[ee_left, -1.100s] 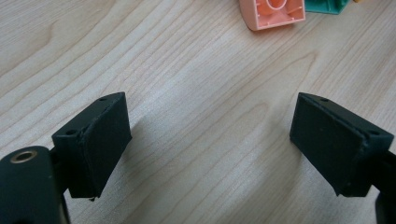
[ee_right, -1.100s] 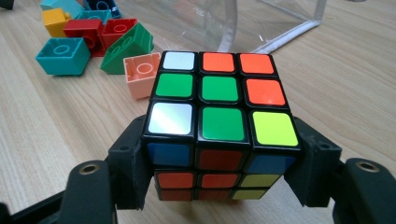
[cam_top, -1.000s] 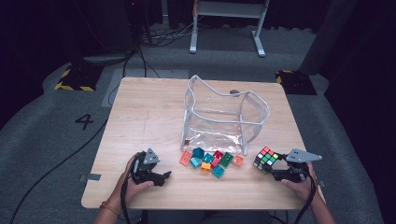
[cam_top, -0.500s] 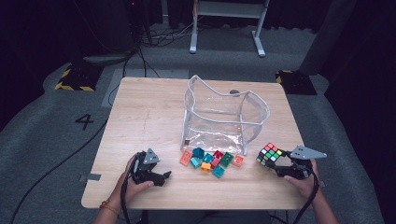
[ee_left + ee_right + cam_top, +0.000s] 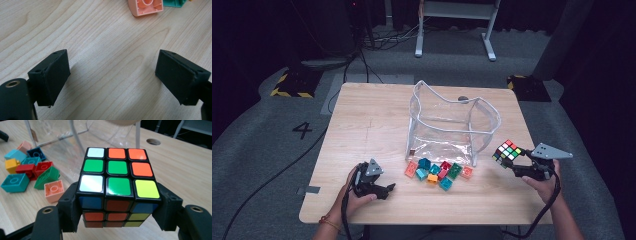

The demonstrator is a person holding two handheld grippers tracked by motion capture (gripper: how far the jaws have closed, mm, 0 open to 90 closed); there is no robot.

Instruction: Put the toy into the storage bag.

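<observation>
My right gripper has its jaws clamped on the cube, one pad on each side, and in the right gripper view the cube sits squarely between them, top face showing white, orange, green and yellow stickers. In the high view the cube hangs clear of the table, just off its right edge and beside the right wall of the bag, without touching it. The bag is clear plastic, stands open near the table's middle, and its wall rises behind the cube in the right gripper view. The blocks lie in a loose heap in front of the bag, between my two hands. My left gripper rests low on the table near its front edge, left of the blocks; its jaws stand spread wide over bare wood with nothing between them, and a peach block lies just ahead.
</observation>
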